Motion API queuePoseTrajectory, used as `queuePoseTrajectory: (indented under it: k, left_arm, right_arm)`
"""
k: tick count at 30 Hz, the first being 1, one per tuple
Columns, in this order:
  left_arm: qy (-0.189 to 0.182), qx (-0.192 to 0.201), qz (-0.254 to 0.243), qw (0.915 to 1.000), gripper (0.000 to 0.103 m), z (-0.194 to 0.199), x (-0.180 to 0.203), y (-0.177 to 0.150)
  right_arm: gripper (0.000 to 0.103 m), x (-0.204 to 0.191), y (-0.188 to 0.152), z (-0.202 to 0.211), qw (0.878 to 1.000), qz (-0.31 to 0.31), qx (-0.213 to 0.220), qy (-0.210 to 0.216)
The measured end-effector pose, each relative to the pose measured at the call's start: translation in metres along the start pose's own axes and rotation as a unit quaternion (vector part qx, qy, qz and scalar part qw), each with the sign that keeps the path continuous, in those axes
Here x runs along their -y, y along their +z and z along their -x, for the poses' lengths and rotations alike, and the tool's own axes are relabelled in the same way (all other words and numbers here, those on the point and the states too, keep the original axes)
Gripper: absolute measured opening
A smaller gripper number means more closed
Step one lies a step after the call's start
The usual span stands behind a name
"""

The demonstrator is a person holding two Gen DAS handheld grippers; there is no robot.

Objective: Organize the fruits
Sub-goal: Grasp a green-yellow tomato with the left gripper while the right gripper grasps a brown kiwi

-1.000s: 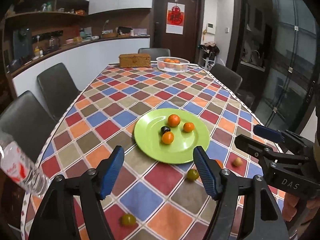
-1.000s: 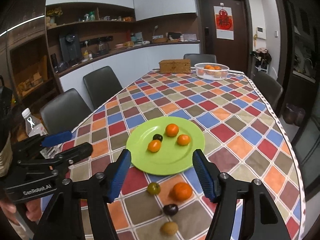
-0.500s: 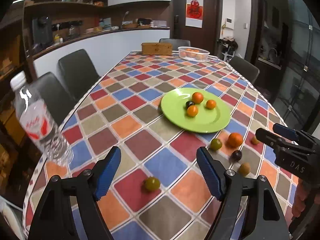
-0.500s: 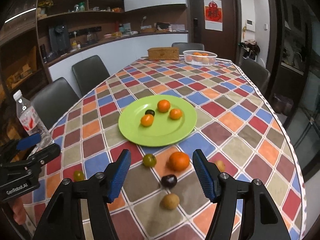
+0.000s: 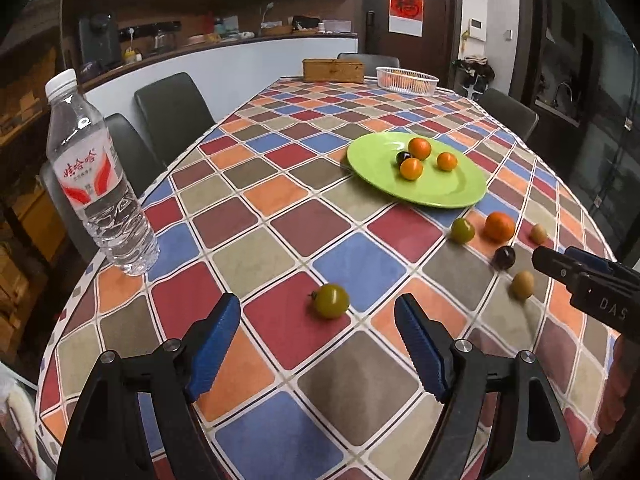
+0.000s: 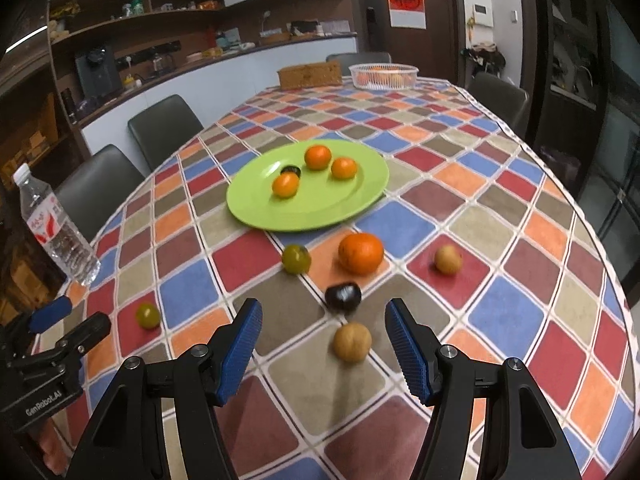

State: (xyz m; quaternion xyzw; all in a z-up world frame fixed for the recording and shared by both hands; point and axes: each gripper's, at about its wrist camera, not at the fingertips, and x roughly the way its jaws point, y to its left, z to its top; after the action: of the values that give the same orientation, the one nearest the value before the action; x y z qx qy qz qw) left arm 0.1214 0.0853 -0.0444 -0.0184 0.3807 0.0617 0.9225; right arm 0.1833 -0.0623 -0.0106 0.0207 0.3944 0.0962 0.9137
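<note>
Left wrist view, far left: clear plastic water bottle with red-and-white label (image 5: 96,184) now stands in full view near the counter's (image 5: 280,196) left edge; a second ago, only a sliver of it at the frame edge. Reads as a swing left and a pull-back toward the near edge.

Left hand-held gripper (image 5: 316,314): blue pads spread wide, nothing held. Lines up now on the lone olive-green round fruit (image 5: 330,300), which lies on a red square just ahead of the fingertips, apart from both pads. A second ago, aimed at the plate instead, with this fruit low in frame.

Centre: round lime-green plate (image 5: 440,194) sits farther off than before, carrying three small orange fruits and one dark one, same as earlier. No fruit added.

Right of the plate, loose on the checked cloth: second green fruit (image 5: 463,230), large orange fruit (image 5: 499,225), dark purple fruit (image 5: 504,257), tan round fruit (image 5: 522,284) and a smaller tan one (image 5: 538,233) beyond. None shifted.

Right hand-held gripper (image 6: 323,316): also wide open and empty. Drops back and lower than a second ago; tan round fruit lies just ahead, between the two pads' lines, not touched.

Judgement: retreat from the plate to fetch strays, one target per side. Six fruits off the plate, so well short of done. Round fruit, likely to roll if nudged by one pad first.
</note>
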Motion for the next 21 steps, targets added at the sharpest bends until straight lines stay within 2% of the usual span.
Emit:
queuePoseTrajectory:
  k: [10,14,21]
  left_arm:
    - [-0.008,-0.004,-0.006,0.9999,0.078,-0.018,0.003,-0.009]
    - [-0.009,-0.010,-0.011,0.9998,0.069,-0.029,0.005,-0.008]
    - [-0.012,-0.027,-0.009,0.9995,0.056,-0.049,0.008,-0.006]
  right_arm:
    - [0.065,0.004,-0.015,-0.012,1.000,0.007,-0.015,-0.020]
    - [0.064,0.007,-0.016,-0.020,0.999,0.004,-0.025,-0.023]
    - [0.053,0.009,-0.018,-0.032,0.999,0.000,-0.042,-0.025]
